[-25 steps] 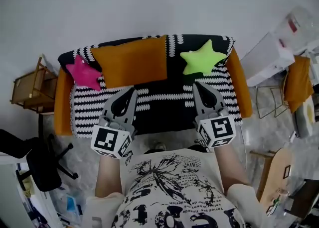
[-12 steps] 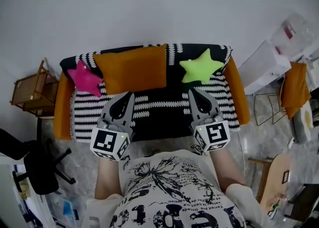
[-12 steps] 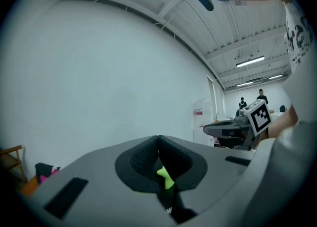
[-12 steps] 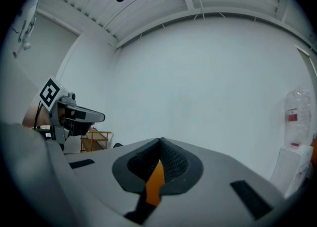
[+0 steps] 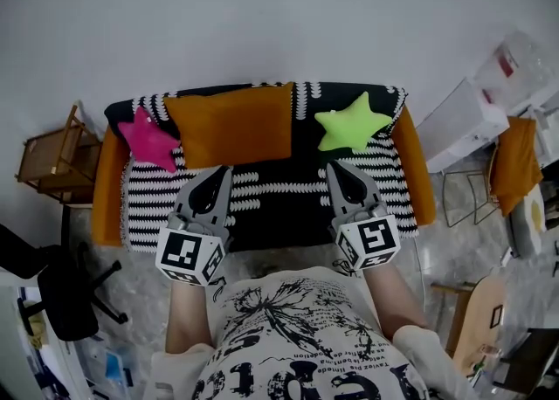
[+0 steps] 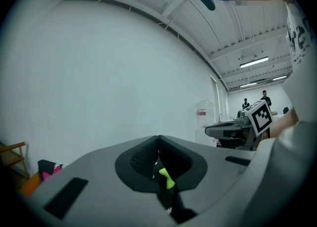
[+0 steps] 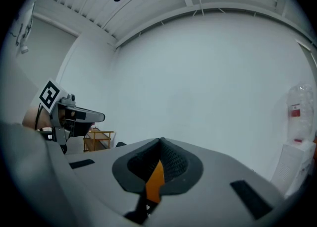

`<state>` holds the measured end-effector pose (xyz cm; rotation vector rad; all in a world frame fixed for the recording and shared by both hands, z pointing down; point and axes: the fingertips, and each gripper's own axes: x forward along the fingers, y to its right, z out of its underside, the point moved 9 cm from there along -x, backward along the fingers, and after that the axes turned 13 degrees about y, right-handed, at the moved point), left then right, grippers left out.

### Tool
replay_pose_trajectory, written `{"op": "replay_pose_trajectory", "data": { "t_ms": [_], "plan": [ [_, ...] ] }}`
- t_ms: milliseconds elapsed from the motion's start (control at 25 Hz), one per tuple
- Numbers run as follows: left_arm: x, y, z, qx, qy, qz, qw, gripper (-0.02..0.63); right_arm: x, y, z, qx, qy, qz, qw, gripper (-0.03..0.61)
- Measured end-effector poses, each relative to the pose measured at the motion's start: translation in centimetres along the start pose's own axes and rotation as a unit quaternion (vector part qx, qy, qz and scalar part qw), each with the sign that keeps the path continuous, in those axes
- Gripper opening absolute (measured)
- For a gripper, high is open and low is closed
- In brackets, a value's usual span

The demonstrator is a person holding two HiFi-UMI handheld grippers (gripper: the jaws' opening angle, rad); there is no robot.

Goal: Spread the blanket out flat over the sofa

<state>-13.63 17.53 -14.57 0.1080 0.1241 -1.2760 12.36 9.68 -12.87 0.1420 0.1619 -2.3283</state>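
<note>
One sofa (image 5: 106, 189) carries the whole job: the blanket (image 5: 288, 206) lies over its back and seat, looking flat, with both arms bare. Its front edge hangs at the seat lip, so a tug there could, I judge, slide the whole cloth down or ruck it. An orange cushion (image 5: 231, 123), a green star (image 5: 352, 120) and a pink star (image 5: 146, 138) sit on it; any pull would likely drag or tip them. The left gripper (image 5: 216, 175) and right gripper (image 5: 336, 169) hover over the seat front, jaws together on nothing; a careless poke could snag the cloth.
</note>
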Motion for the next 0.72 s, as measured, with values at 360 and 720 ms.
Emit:
{"op": "replay_pose_trajectory", "data": {
  "t_ms": [360,720],
  "plan": [
    [0.1,-0.7,0.8,-0.008,-0.01,-0.005,0.9999,0.014,0.6,-0.6,0.2,0.004,0.001,-0.005,1.0,0.009],
    [-1.2,-1.8,1.1,-0.005,-0.015,-0.003,0.9999,0.014,0.8,-1.9,1.0,0.002,0.004,-0.003,1.0,0.009]
  ]
}}
